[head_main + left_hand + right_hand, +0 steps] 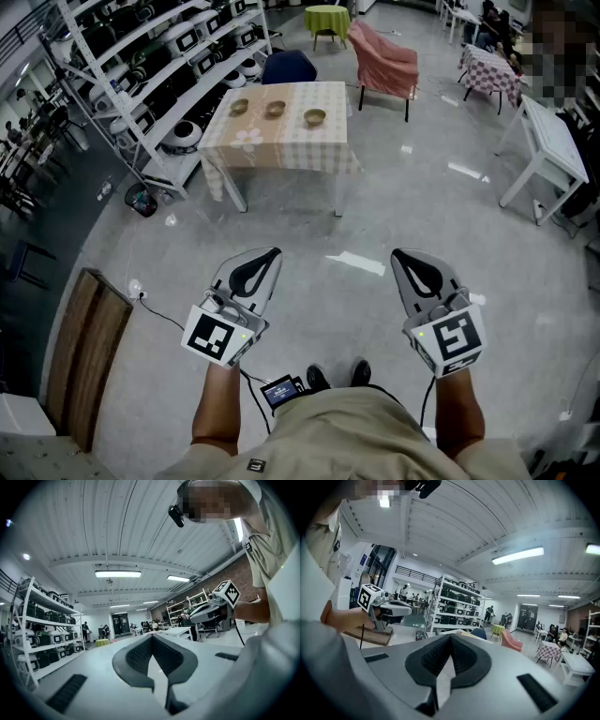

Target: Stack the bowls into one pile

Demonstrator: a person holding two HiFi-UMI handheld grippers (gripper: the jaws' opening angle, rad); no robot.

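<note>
Checked-cloth table (pixel 281 141), three bowls (pixel 275 109) side by side — apart, unstacked

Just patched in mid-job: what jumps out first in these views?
The left tool and right tool, grey with marker cubes, fill the foreground of the head view, both shut and empty. Far ahead, three small tan bowls sit apart in a row on a checked-cloth table, none stacked yet.
</note>
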